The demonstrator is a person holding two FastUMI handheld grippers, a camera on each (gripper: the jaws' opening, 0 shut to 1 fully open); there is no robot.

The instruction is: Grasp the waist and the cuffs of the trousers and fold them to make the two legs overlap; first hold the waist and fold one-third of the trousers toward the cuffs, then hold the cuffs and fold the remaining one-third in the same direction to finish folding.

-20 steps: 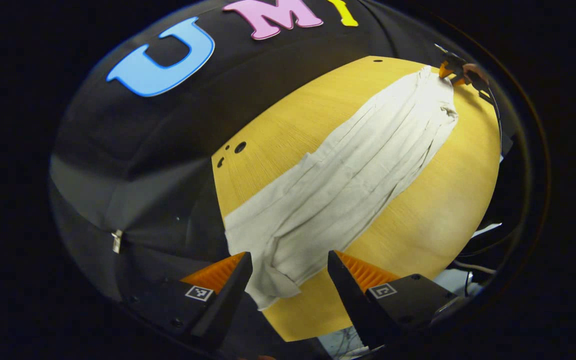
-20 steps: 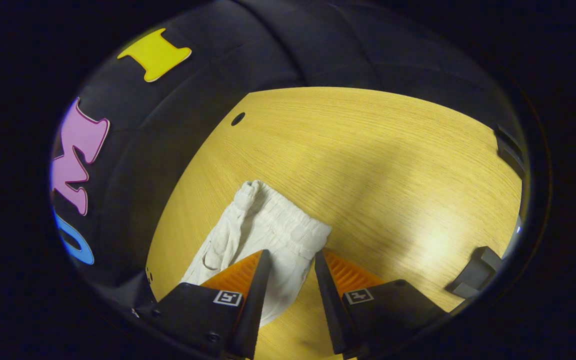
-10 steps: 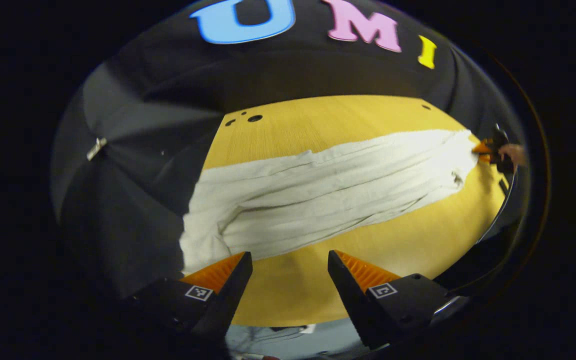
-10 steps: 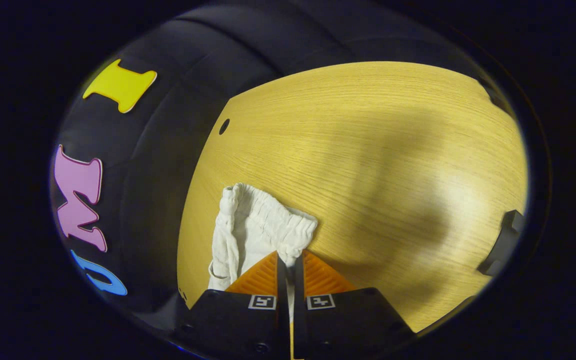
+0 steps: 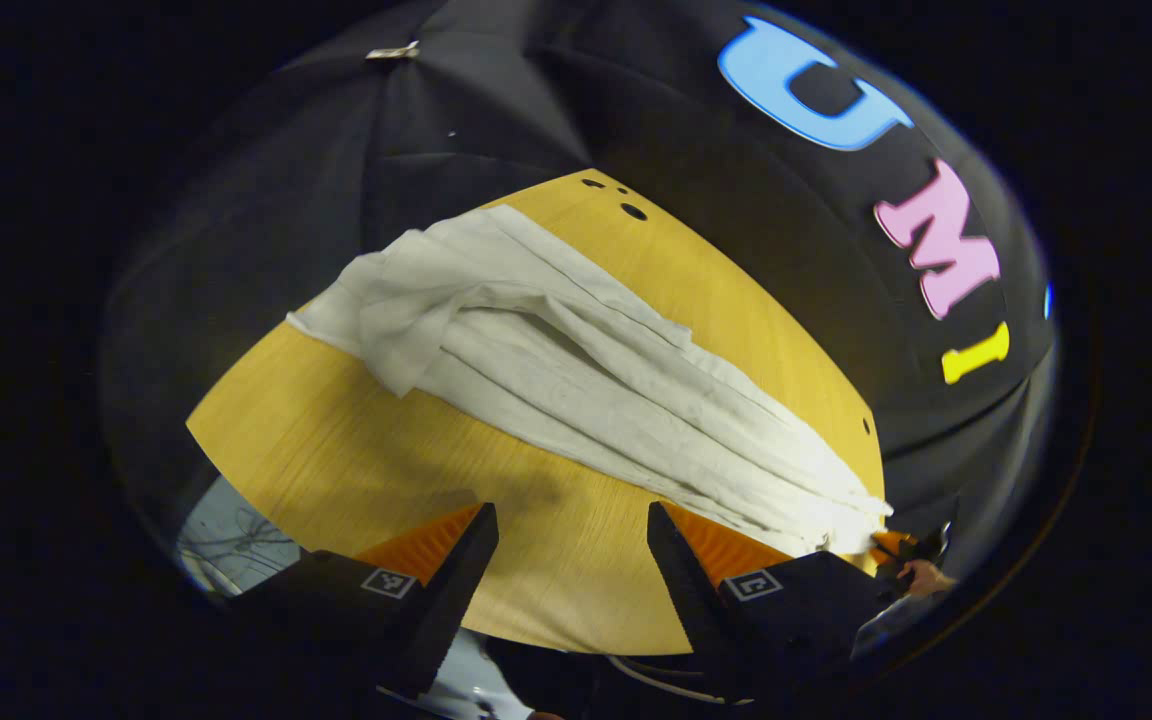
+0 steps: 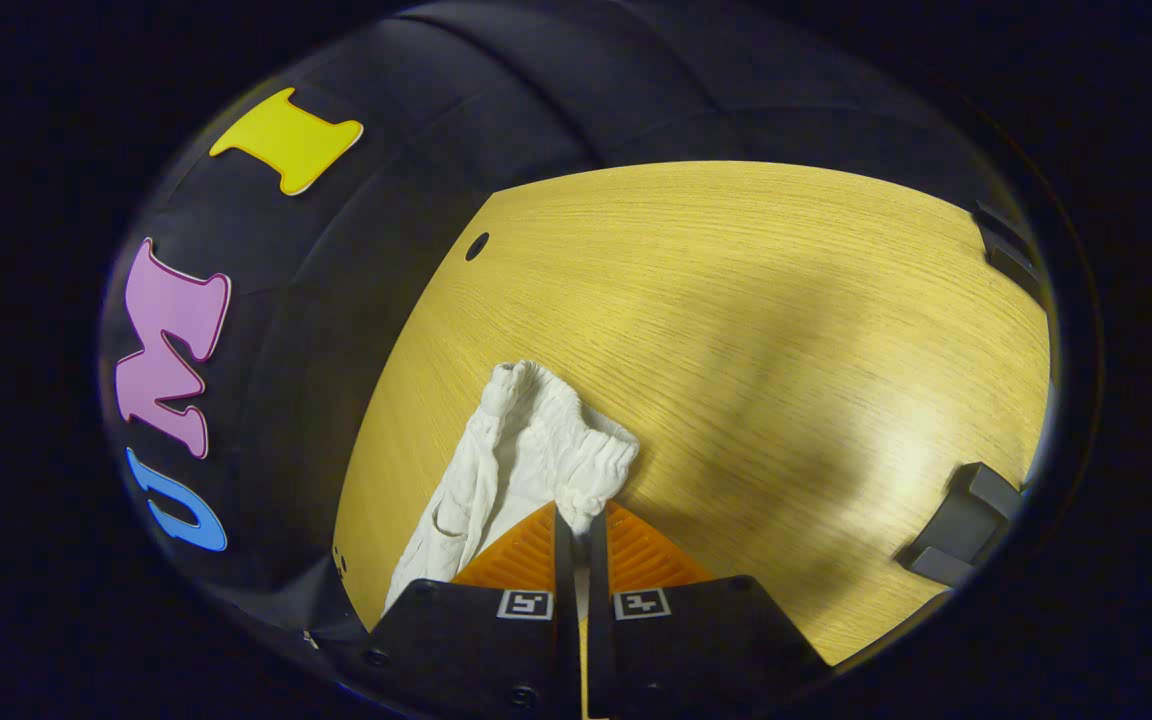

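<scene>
Wooden bench carries white trousers stretched lengthwise | my right gripper clamps the elastic waist | my left gripper hovers spread over bare wood | fabric looks soft, light, limp: I'd pinch hems and waistband.

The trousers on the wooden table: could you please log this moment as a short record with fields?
garment: pale trousers lying lengthwise on the wooden table
waist end: bunched elastic waist, pinched between closed fingers
right gripper: shut on the waist
left gripper: open, holding nothing, bare table between its fingers
cuff end: rumpled, one corner turned over, ungrasped
fold progress: trousers at full length, no thirds fold made
</scene>
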